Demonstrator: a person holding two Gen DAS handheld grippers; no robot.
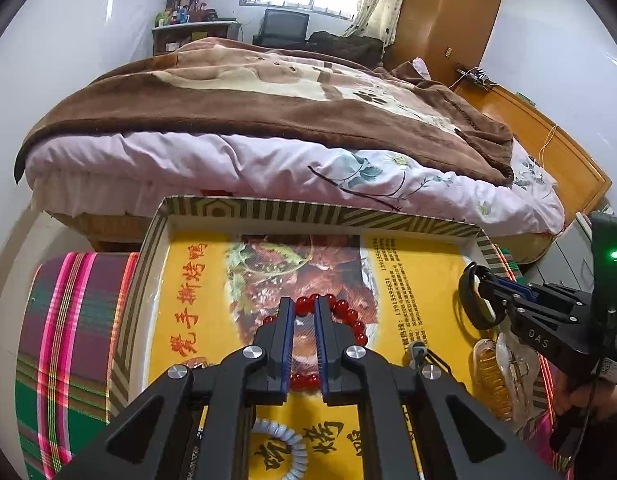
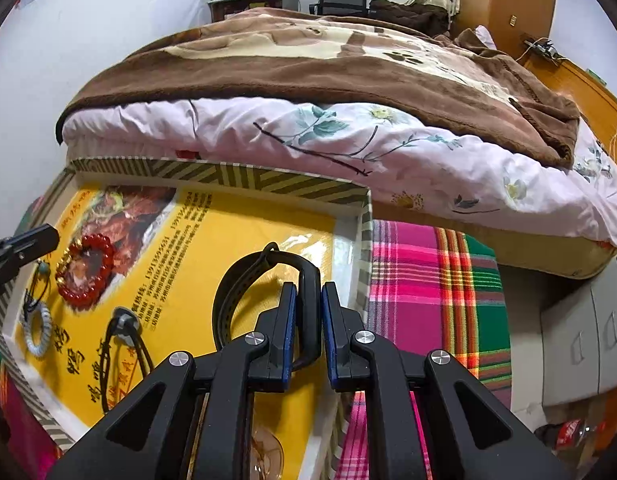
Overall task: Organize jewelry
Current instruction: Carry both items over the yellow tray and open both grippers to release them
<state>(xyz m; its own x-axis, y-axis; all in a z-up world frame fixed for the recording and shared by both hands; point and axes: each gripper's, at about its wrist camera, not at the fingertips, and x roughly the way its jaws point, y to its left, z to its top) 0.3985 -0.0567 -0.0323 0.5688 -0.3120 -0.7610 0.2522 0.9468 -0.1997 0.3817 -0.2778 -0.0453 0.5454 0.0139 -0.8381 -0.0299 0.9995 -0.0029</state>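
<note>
A shallow striped box (image 1: 316,212) lined with a yellow printed sheet (image 1: 420,276) holds the jewelry. My left gripper (image 1: 304,306) hovers over a red bead bracelet (image 1: 348,314), its fingers a little apart and empty; the bracelet also shows in the right wrist view (image 2: 88,276). My right gripper (image 2: 308,292) is shut on a black watch strap (image 2: 244,276) and holds it over the box's right side; it also shows in the left wrist view (image 1: 474,300). A white coil band (image 2: 38,332), a black cord with a metal pendant (image 2: 126,322) and a gold bangle (image 1: 492,376) lie in the box.
The box rests on a plaid cloth (image 2: 432,280). A bed with a brown blanket (image 1: 244,92) stands right behind it. A grey cabinet (image 2: 584,336) is at the right. A wooden headboard (image 1: 548,136) and wardrobe are at the back right.
</note>
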